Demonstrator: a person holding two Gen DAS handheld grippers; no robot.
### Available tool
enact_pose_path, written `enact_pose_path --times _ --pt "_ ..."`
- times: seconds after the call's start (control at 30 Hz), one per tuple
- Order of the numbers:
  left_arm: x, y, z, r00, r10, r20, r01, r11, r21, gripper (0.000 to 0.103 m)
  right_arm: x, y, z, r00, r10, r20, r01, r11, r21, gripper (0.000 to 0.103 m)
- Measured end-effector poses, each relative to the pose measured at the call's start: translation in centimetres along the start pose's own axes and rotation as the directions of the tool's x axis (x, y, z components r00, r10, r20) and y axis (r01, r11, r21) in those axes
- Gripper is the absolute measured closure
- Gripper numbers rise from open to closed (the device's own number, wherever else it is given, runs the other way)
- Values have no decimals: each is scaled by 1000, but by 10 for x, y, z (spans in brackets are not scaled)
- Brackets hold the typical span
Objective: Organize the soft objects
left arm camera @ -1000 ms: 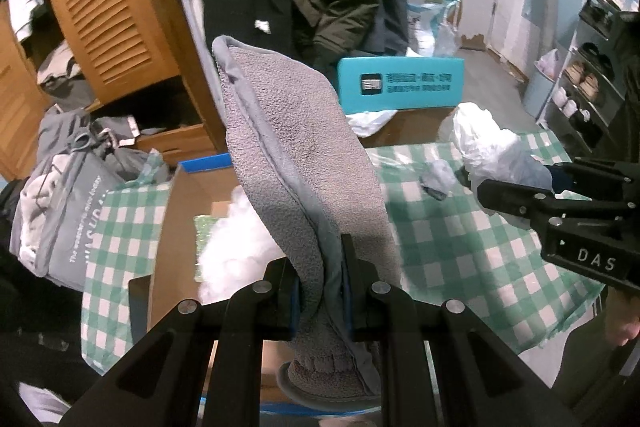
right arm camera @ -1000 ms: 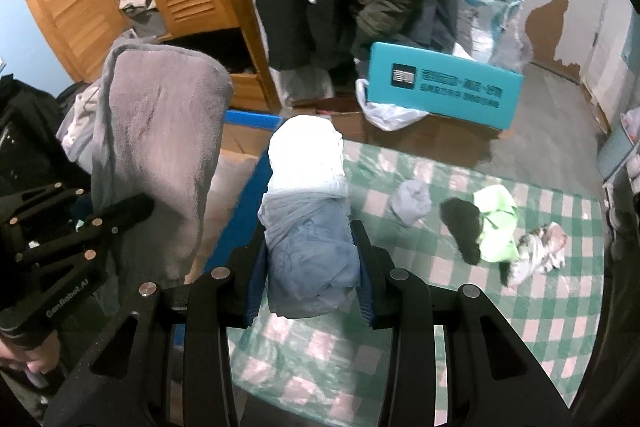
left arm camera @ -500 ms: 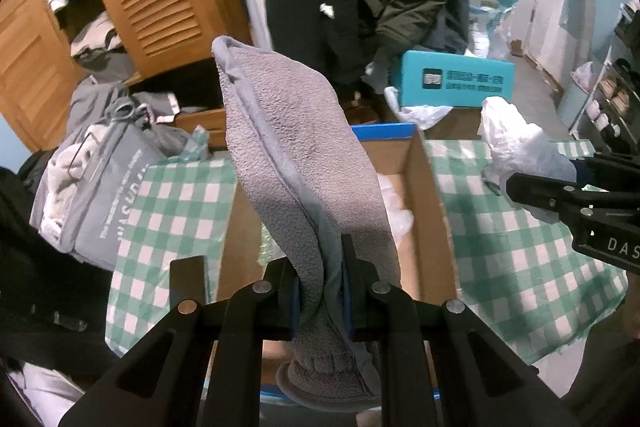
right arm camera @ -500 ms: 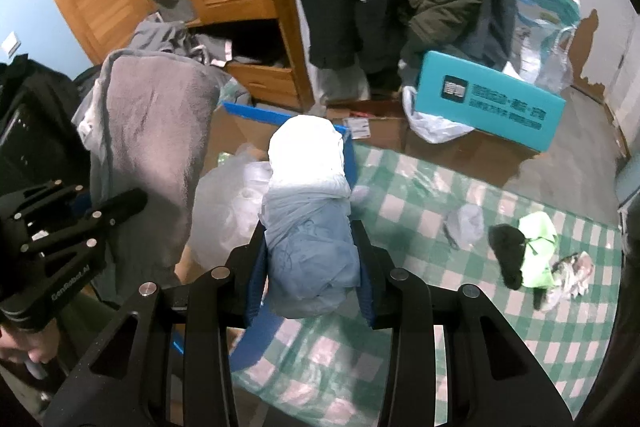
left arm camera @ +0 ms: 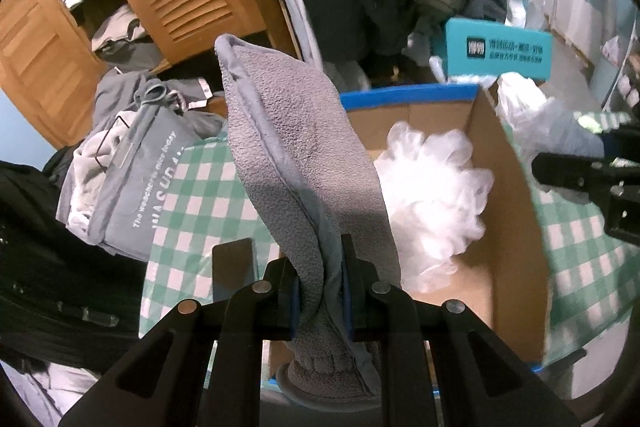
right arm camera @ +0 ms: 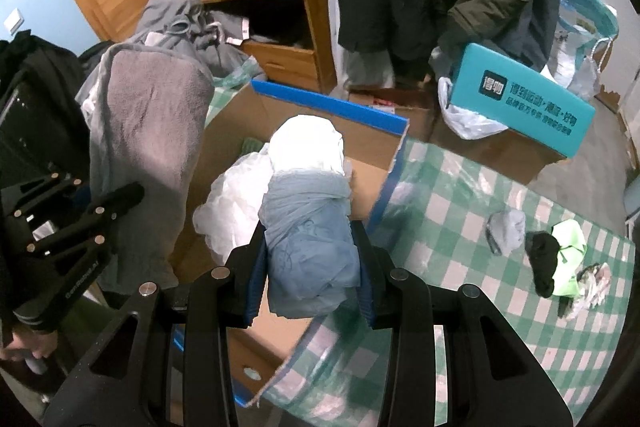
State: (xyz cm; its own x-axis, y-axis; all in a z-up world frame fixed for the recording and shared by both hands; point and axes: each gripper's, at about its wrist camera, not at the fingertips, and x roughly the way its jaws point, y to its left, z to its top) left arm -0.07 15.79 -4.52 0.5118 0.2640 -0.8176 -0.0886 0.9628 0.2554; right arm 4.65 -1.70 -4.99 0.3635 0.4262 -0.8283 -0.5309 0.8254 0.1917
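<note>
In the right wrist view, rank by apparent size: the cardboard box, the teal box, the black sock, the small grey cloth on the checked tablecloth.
1. cardboard box
2. teal box
3. black sock
4. small grey cloth, close to the sock, so that order is unsure.

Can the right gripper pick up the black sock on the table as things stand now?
Probably not yet. The right gripper is shut on a blue-white bundle that fills its jaws. The black sock itself lies uncovered on the table.
</note>
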Motion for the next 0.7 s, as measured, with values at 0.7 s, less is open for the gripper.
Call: enact_pose_path --times 0.7 --pt "63 -1 -12 978 -100 -181 89 994 -70 80 47 8 -6 995 1 -104 0 1000 7 66"
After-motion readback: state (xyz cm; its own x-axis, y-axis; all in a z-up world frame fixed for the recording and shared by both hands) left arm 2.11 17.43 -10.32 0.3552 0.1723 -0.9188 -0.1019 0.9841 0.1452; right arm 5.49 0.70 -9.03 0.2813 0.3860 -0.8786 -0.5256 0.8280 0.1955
